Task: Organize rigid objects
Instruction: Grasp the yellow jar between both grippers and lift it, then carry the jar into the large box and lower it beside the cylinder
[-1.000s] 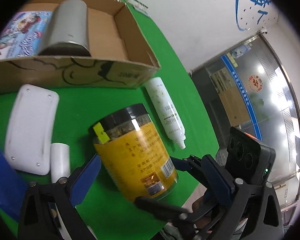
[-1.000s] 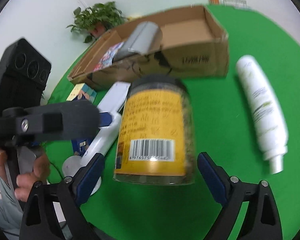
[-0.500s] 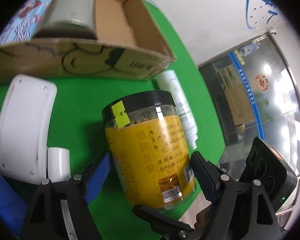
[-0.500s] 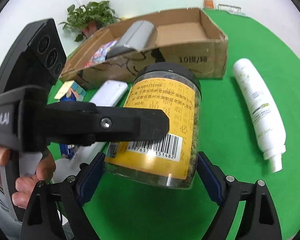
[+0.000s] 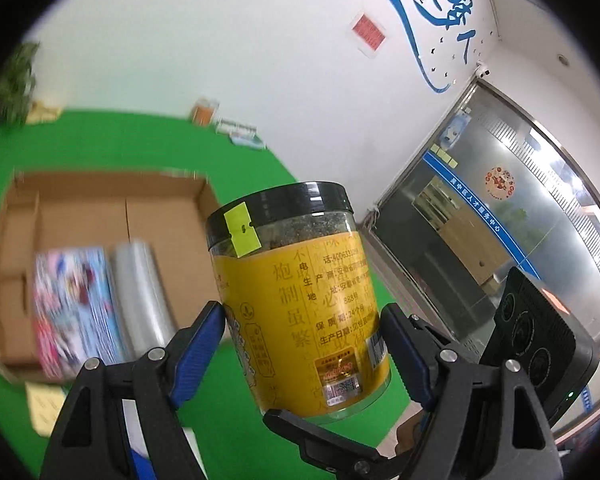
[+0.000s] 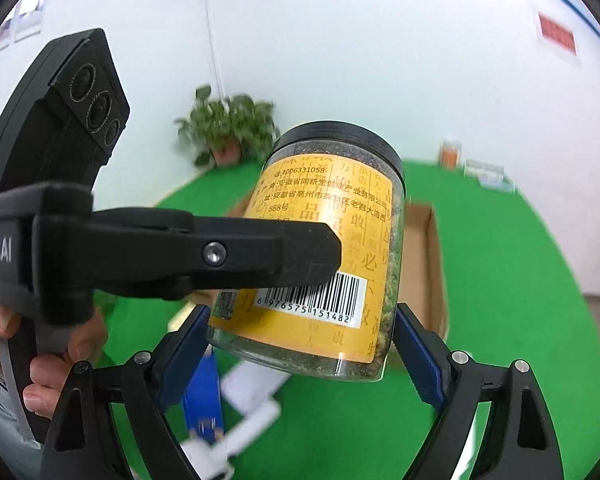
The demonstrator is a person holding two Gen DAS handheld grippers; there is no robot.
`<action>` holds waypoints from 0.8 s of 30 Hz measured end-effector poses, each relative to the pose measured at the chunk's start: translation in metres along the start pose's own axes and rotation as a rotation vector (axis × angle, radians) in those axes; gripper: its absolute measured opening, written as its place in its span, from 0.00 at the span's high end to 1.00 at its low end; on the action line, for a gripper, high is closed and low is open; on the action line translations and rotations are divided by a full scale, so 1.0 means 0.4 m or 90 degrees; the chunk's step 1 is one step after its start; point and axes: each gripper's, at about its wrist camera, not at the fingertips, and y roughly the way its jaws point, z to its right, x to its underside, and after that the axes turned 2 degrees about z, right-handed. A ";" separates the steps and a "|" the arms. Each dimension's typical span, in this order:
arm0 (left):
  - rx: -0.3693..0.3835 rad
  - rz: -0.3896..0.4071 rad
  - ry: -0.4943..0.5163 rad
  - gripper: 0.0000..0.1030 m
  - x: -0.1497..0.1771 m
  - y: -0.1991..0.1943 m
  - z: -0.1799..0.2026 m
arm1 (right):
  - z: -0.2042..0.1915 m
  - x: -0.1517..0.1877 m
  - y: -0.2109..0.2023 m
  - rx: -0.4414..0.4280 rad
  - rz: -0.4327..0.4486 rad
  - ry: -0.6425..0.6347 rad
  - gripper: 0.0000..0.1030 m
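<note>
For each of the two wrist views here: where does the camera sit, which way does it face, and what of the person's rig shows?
Left wrist: behind the left gripper, facing the jar, with the cardboard box on the green table beyond; the right gripper's black body shows lower right.
Right wrist: behind the right gripper, facing the same jar and a potted plant; the left gripper's finger and a hand show at left.
Shared: the jar, box and green table.
</note>
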 end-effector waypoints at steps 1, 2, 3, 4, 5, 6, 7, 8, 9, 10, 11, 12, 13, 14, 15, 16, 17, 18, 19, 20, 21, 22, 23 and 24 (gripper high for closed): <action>-0.011 -0.003 0.005 0.23 -0.043 -0.002 0.002 | 0.007 -0.034 0.004 -0.005 -0.002 0.000 0.15; -0.016 -0.005 0.010 0.22 -0.070 -0.001 0.002 | 0.018 -0.076 0.013 -0.012 -0.006 0.004 0.15; -0.022 -0.006 0.012 0.23 -0.103 0.006 0.001 | 0.015 -0.108 0.021 -0.016 -0.007 0.011 0.15; -0.029 -0.010 0.012 0.23 -0.138 0.018 -0.003 | 0.024 -0.134 0.031 -0.017 -0.008 0.015 0.15; -0.032 -0.018 0.016 0.23 -0.168 0.036 -0.011 | 0.036 -0.161 0.046 -0.019 -0.013 0.023 0.15; -0.033 -0.029 0.011 0.23 -0.182 0.047 -0.020 | 0.047 -0.182 0.068 -0.017 -0.022 0.027 0.15; -0.037 -0.039 0.001 0.23 -0.195 0.066 -0.030 | 0.057 -0.196 0.085 -0.018 -0.033 0.032 0.15; -0.044 -0.050 -0.001 0.23 -0.204 0.089 -0.038 | 0.073 -0.208 0.111 -0.026 -0.049 0.044 0.15; -0.048 -0.055 0.002 0.23 -0.204 0.095 -0.040 | 0.085 -0.210 0.124 -0.029 -0.060 0.051 0.15; -0.056 -0.065 0.004 0.23 -0.204 0.112 -0.050 | 0.090 -0.210 0.135 -0.029 -0.068 0.053 0.15; -0.059 -0.072 0.002 0.23 -0.201 0.126 -0.059 | 0.100 -0.209 0.152 -0.032 -0.078 0.055 0.15; -0.060 -0.076 -0.001 0.23 -0.192 0.135 -0.055 | 0.108 -0.203 0.167 -0.036 -0.087 0.059 0.15; -0.059 -0.084 -0.010 0.23 -0.185 0.153 -0.068 | 0.115 -0.196 0.184 -0.036 -0.098 0.061 0.15; -0.058 -0.089 -0.016 0.23 -0.183 0.164 -0.077 | 0.122 -0.187 0.202 -0.037 -0.110 0.063 0.15; -0.056 -0.096 -0.026 0.23 -0.176 0.180 -0.094 | 0.127 -0.182 0.213 -0.038 -0.118 0.065 0.15; -0.056 -0.101 -0.030 0.23 -0.171 0.195 -0.104 | 0.135 -0.172 0.231 -0.039 -0.128 0.068 0.15; -0.056 -0.107 -0.032 0.23 -0.173 0.205 -0.112 | 0.149 -0.168 0.251 -0.040 -0.137 0.070 0.15; -0.057 -0.116 -0.039 0.23 -0.164 0.225 -0.128 | 0.158 -0.163 0.267 -0.042 -0.146 0.070 0.15; -0.059 -0.121 -0.045 0.23 -0.156 0.239 -0.140 | 0.150 -0.158 0.281 -0.044 -0.152 0.069 0.15; -0.061 -0.127 -0.051 0.23 -0.150 0.252 -0.150 | 0.159 -0.141 0.303 -0.049 -0.159 0.069 0.15; -0.065 -0.136 -0.060 0.23 -0.134 0.274 -0.168 | 0.169 -0.119 0.313 -0.053 -0.167 0.072 0.15; -0.069 -0.142 -0.066 0.23 -0.122 0.289 -0.179 | 0.178 -0.101 0.330 -0.058 -0.177 0.075 0.15; -0.072 -0.147 -0.070 0.23 -0.110 0.304 -0.189 | 0.190 -0.079 0.350 -0.063 -0.189 0.082 0.15; -0.077 -0.155 -0.077 0.23 -0.094 0.324 -0.204 | 0.195 -0.064 0.368 -0.067 -0.201 0.087 0.15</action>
